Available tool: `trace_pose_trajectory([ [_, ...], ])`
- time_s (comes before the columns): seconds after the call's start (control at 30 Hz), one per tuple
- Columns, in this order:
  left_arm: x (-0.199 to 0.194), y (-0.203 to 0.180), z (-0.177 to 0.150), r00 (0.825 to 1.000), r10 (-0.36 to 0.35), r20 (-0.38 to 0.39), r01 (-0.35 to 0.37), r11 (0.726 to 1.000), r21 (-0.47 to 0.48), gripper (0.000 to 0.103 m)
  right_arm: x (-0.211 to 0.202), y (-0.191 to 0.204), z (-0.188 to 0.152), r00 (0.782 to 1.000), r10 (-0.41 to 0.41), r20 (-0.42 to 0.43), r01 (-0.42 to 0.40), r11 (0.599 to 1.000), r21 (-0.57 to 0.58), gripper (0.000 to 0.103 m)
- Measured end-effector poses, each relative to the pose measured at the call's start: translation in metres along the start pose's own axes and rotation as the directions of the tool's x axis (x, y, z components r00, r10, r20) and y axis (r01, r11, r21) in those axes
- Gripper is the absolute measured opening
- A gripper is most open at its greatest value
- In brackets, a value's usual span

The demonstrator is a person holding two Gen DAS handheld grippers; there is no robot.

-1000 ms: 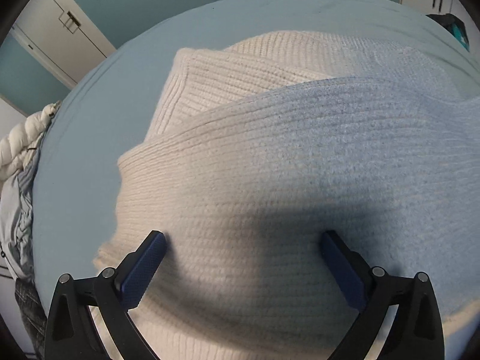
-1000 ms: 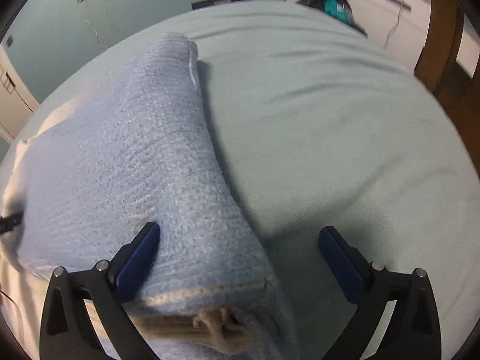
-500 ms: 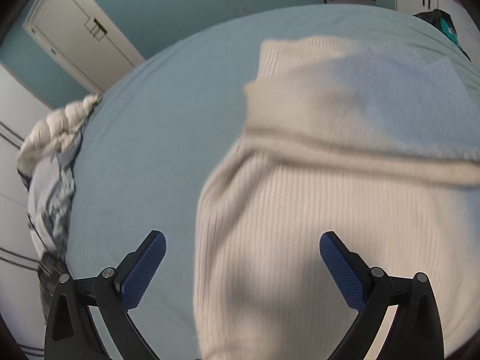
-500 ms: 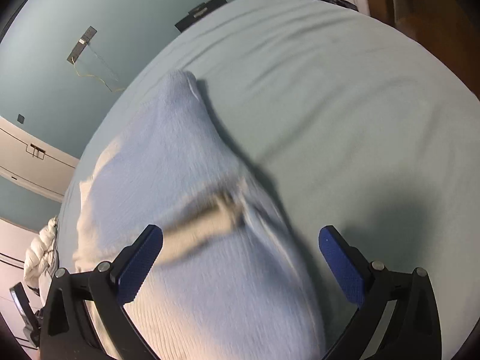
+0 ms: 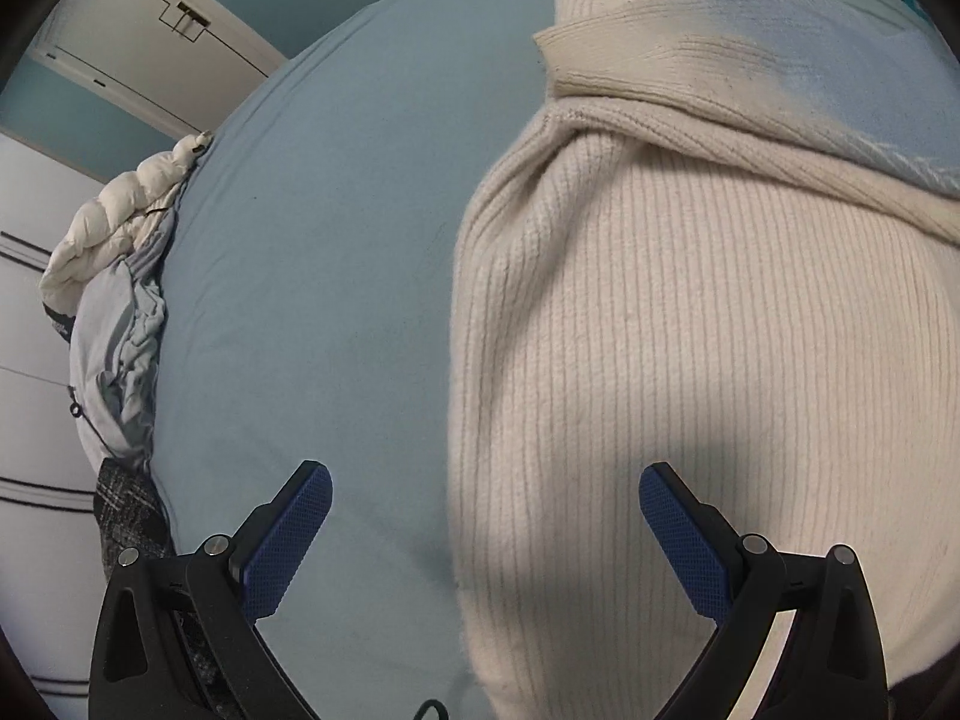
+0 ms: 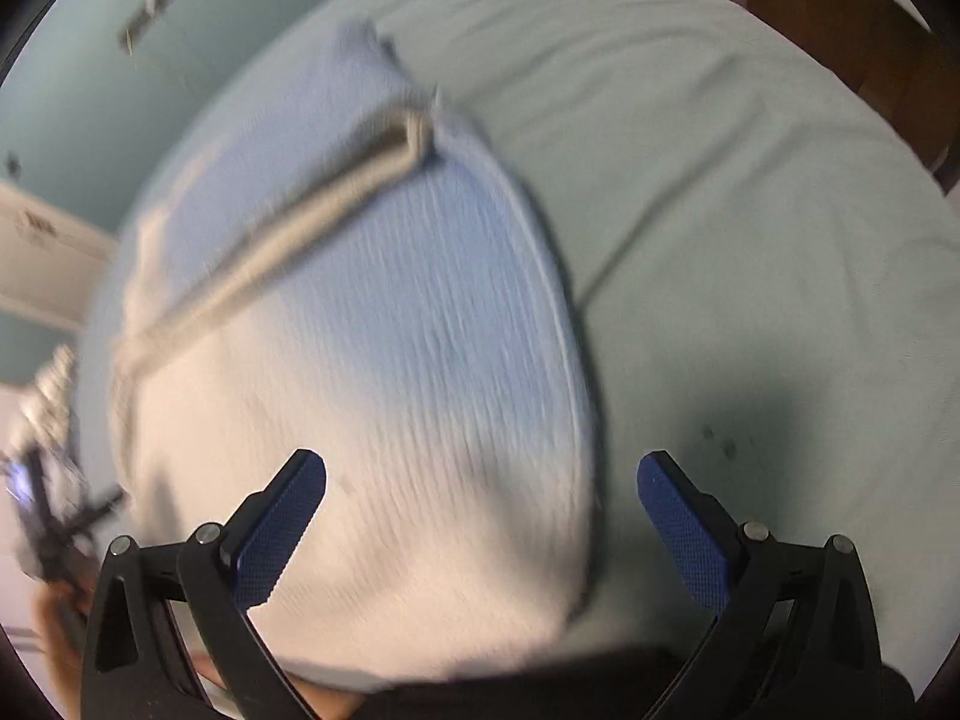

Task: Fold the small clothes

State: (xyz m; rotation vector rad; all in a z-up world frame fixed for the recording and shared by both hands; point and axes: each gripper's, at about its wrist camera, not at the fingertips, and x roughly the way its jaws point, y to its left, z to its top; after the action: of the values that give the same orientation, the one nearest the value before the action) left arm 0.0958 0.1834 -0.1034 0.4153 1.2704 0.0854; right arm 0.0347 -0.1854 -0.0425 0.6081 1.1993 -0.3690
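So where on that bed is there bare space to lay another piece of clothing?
Bare sheet lies between the knit sweater and the bunched bedding at the bed's edge. Another bare stretch opens on the sweater's other side, toward the wooden furniture. The sweater takes the middle.

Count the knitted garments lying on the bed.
1: a cream and pale blue sweater folded on the bed, ahead of both open claws. The bundle at the bed's left edge is not knitted.
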Motion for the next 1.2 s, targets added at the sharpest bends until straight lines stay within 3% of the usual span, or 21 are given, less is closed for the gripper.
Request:
trace_pose_trajectory([
  [0.1, -0.005, 0.004, -0.007, 1.0, -0.015, 0.006, 0.015, 1.0, -0.02, 0.103, 0.013, 0.009, -0.003, 0.996, -0.067, -0.062, 0.064, 0.997, -0.04, 0.102],
  [0.17, -0.006, 0.006, -0.008, 1.0, -0.017, 0.008, 0.018, 1.0, -0.025, 0.103, 0.028, 0.013, -0.004, 0.982, -0.124, -0.143, 0.113, 0.99, -0.079, 0.102],
  [0.27, -0.007, 0.002, -0.008, 1.0, 0.003, 0.011, -0.003, 1.0, -0.015, 0.103, 0.055, 0.018, -0.012, 0.945, -0.152, -0.291, 0.116, 0.984, -0.136, 0.102],
  [0.4, -0.002, -0.003, -0.006, 1.0, 0.005, 0.004, -0.005, 1.0, 0.005, 0.103, 0.087, 0.029, -0.01, 0.9, -0.191, -0.391, 0.121, 0.973, -0.197, 0.102],
  [0.53, 0.004, -0.01, -0.006, 0.999, 0.03, -0.017, -0.029, 0.999, 0.036, 0.103, 0.131, 0.042, -0.014, 0.821, -0.186, -0.54, 0.062, 0.969, -0.239, 0.1],
  [0.67, 0.005, -0.012, -0.005, 0.999, 0.022, -0.025, -0.021, 0.999, 0.041, 0.103, 0.153, 0.046, -0.01, 0.794, -0.212, -0.57, 0.068, 0.962, -0.264, 0.096],
  [0.8, 0.006, -0.011, -0.004, 0.999, 0.012, -0.032, -0.011, 1.0, 0.028, 0.103, 0.163, 0.043, -0.003, 0.809, -0.209, -0.549, 0.076, 0.964, -0.255, 0.072],
  [0.83, 0.006, -0.01, -0.004, 0.999, 0.009, -0.034, -0.008, 1.0, 0.025, 0.103, 0.163, 0.046, -0.002, 0.822, -0.2, -0.533, 0.06, 0.962, -0.268, 0.058],
  [0.87, 0.007, -0.01, -0.005, 0.999, 0.006, -0.038, -0.006, 1.0, 0.023, 0.103, 0.163, 0.047, -0.002, 0.831, -0.188, -0.524, 0.043, 0.96, -0.276, 0.051],
  [0.93, 0.008, -0.009, -0.005, 0.999, 0.001, -0.044, 0.0, 1.0, 0.019, 0.103, 0.163, 0.051, -0.003, 0.847, -0.155, -0.509, 0.0, 0.957, -0.291, 0.02],
  [1.07, 0.009, -0.008, -0.006, 0.999, -0.016, -0.052, 0.017, 1.0, 0.009, 0.103, 0.15, 0.051, 0.004, 0.904, -0.066, -0.422, -0.078, 0.946, -0.316, 0.012],
  [1.1, 0.008, -0.007, -0.005, 0.998, -0.022, -0.052, 0.023, 1.0, 0.006, 0.103, 0.142, 0.05, 0.01, 0.923, -0.008, -0.385, -0.117, 0.946, -0.301, 0.012],
  [1.2, 0.007, -0.004, -0.005, 0.998, -0.047, -0.047, 0.047, 0.999, -0.012, 0.103, 0.122, 0.036, 0.031, 0.95, 0.161, -0.268, -0.226, 0.947, -0.23, 0.012],
])
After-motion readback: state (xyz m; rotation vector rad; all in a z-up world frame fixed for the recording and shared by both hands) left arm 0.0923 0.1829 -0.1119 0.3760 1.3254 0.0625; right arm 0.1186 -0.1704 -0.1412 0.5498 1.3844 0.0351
